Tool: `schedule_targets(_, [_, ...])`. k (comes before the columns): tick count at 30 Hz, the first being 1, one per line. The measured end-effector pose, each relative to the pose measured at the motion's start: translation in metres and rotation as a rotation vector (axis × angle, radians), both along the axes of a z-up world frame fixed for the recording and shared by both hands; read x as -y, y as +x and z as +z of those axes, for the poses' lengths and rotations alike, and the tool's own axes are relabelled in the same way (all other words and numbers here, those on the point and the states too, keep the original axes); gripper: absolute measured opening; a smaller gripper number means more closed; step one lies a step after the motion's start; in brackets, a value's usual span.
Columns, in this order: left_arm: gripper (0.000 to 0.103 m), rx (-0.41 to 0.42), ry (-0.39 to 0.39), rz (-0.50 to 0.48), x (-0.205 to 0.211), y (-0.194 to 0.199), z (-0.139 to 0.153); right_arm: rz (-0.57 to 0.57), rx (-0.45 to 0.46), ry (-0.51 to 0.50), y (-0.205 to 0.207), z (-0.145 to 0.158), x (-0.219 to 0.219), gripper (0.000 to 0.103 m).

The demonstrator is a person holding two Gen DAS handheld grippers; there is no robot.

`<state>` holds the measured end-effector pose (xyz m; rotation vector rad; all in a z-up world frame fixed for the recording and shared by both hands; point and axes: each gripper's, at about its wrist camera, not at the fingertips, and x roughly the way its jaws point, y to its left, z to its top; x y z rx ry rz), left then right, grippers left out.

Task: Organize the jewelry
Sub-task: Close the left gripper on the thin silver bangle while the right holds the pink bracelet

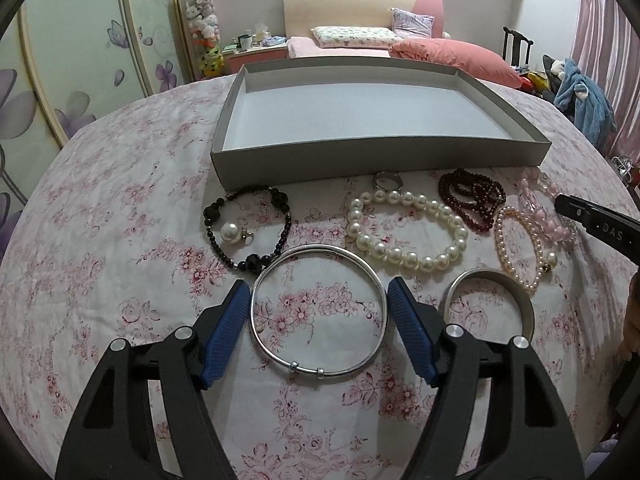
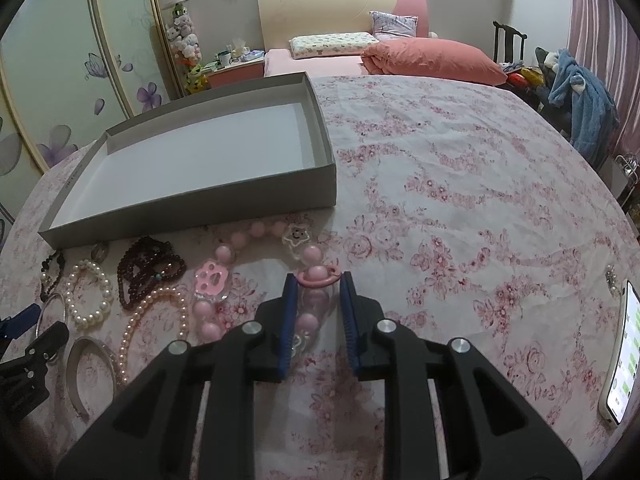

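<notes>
An empty grey box [image 1: 376, 150] lies on the floral cloth, also in the right wrist view [image 2: 192, 200]. In front of it lie a black bead bracelet [image 1: 248, 232], a loose pearl [image 1: 230, 233], a white pearl bracelet [image 1: 404, 236], a silver ring [image 1: 387, 180], dark red beads [image 1: 472, 196], a small pink pearl bracelet [image 1: 520, 252] and a wide silver cuff [image 1: 490, 300]. My left gripper [image 1: 319, 290] is open, its blue pads on either side of a thin silver bangle [image 1: 320, 312]. My right gripper [image 2: 318, 280] is open around a pink charm bracelet [image 2: 308, 276].
A phone [image 2: 626, 356] with a lit screen lies at the right edge of the cloth, with a small sparkly piece [image 2: 611, 278] beside it. A bed [image 1: 360, 46], a wardrobe and a chair with clothes [image 1: 580, 92] stand behind the table.
</notes>
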<state>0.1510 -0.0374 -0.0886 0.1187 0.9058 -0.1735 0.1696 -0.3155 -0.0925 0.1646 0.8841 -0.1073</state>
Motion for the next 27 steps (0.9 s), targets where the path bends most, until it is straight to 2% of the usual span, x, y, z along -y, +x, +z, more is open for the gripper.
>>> schedule_targets(11, [0.071,0.011,-0.046,0.022,-0.014,-0.009,0.005,-0.008,0.094,0.070,-0.025,0.018,0.005,0.021])
schedule_targets(24, [0.070,0.123,-0.066,0.040,-0.017,-0.024,0.024,0.034,0.214,0.112,-0.050,0.049,-0.009,0.021])
schedule_targets(25, [0.070,0.134,-0.068,0.041,-0.017,-0.026,0.026,0.039,0.226,0.115,-0.052,0.051,-0.011,0.001])
schedule_targets(27, [0.070,0.168,-0.074,0.044,-0.017,-0.029,0.031,0.040,0.248,0.124,-0.056,0.054,-0.013,0.001])
